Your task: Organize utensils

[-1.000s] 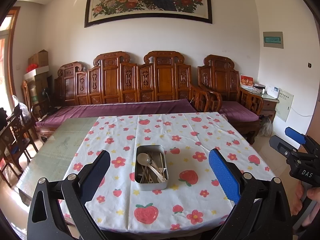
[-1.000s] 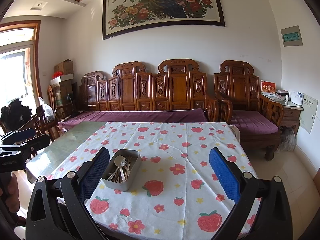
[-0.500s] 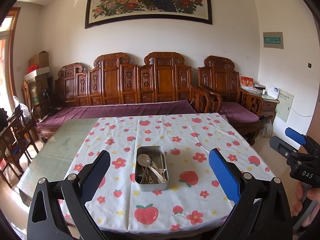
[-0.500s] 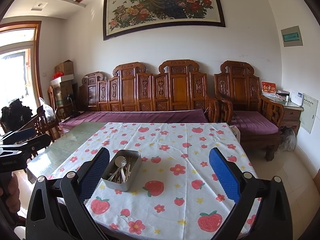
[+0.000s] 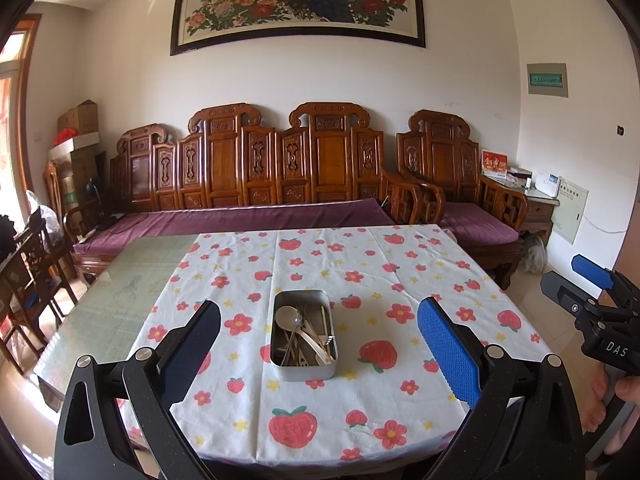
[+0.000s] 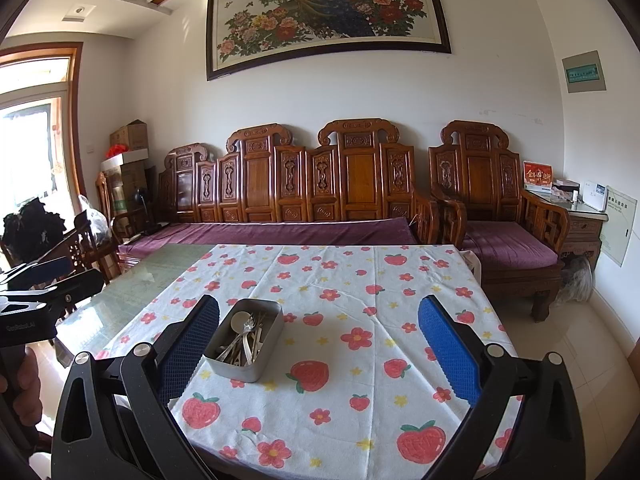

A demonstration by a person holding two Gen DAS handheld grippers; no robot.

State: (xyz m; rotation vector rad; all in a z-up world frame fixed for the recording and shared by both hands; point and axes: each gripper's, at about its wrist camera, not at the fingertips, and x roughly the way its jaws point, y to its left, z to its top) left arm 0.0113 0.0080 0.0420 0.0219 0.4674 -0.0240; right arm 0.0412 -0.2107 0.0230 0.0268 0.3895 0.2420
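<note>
Two handheld grippers hang short of a cloth-covered table (image 5: 400, 264), the largest thing in the foreground, its strawberry-and-flower tablecloth (image 5: 340, 412) spread over all but a strip of bare glass at 9 o'clock. The cloth lies flat and gives a plain working surface; nothing rests on it but one container.

The left gripper (image 5: 320, 344) stands wide, its blue-padded fingers (image 5: 448, 356) spread at 4 and 8 o'clock of its own view and holding nothing. The right gripper (image 6: 320, 344) is equally wide and empty, and in the left view it shows at 3 o'clock, gripped from below by a hand (image 5: 624, 392). Both sit off the near edge of the table, apparently so that each camera takes in the whole surface.

A rectangular metal tin (image 5: 303, 334) sits near the middle of the cloth toward the near edge, framed between the left gripper's fingers; from the right it lies at 9 o'clock, just beside the inner finger. Inside lies a loose heap of utensils (image 5: 304, 340): a round-bowled spoon (image 5: 286, 316), pale handles and what look like forks, crossed over one another.

The scene would suit either utensils gathered into the tin or a jumble awaiting sorting; the pictures do not settle which.
</note>
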